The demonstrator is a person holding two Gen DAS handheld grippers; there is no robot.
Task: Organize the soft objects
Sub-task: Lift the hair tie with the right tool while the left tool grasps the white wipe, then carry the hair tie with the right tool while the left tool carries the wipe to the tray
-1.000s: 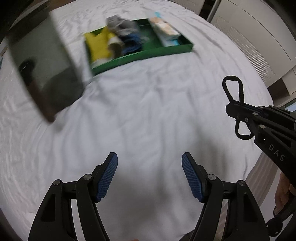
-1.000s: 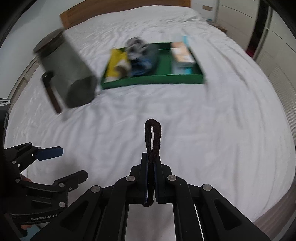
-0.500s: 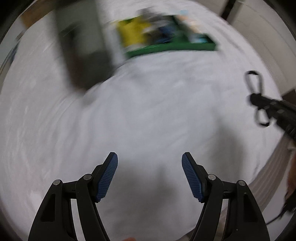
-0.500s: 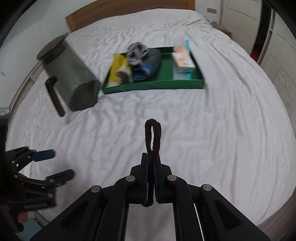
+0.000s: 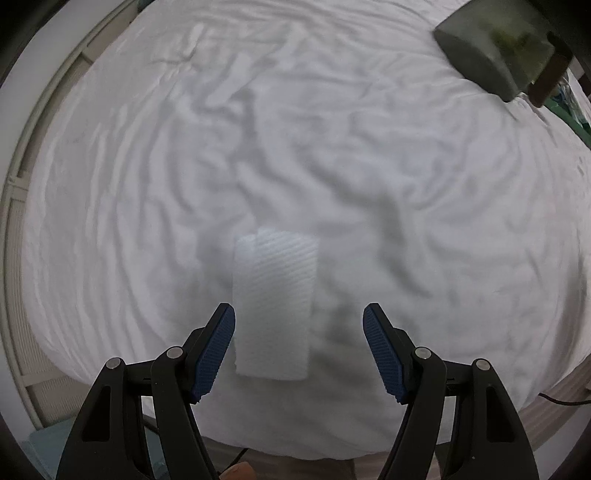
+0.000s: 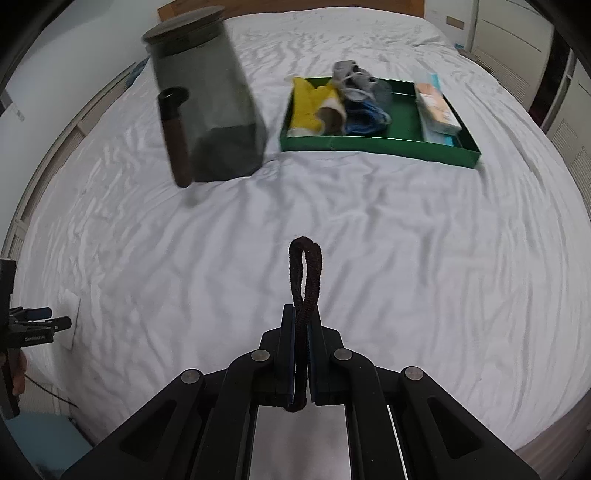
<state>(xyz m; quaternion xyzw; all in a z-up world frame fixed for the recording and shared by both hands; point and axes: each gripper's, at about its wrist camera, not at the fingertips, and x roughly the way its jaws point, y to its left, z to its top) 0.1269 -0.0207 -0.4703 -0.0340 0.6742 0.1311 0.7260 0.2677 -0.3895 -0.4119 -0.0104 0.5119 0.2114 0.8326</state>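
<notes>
White rumpled bedsheet (image 6: pixel 369 229) under green tray (image 6: pixel 369 142), wooden headboard (image 6: pixel 288 5) behind

The bed (image 6: pixel 369 236) lies bare and wide across its near half. At the far side a dark jar (image 6: pixel 207 96) stands left, with a green tray (image 6: pixel 376 142) of soft things to its right and a narrow strip of sheet between them. A white cloth (image 5: pixel 275 302) lies flat near the left edge.

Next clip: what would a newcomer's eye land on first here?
Probably the dark hair tie pinched upright in the right hand-held gripper, above the white bedsheet. Behind it stand a smoky grey jar and a green tray of soft items. The open left hand-held gripper hovers over a folded white cloth.
</notes>
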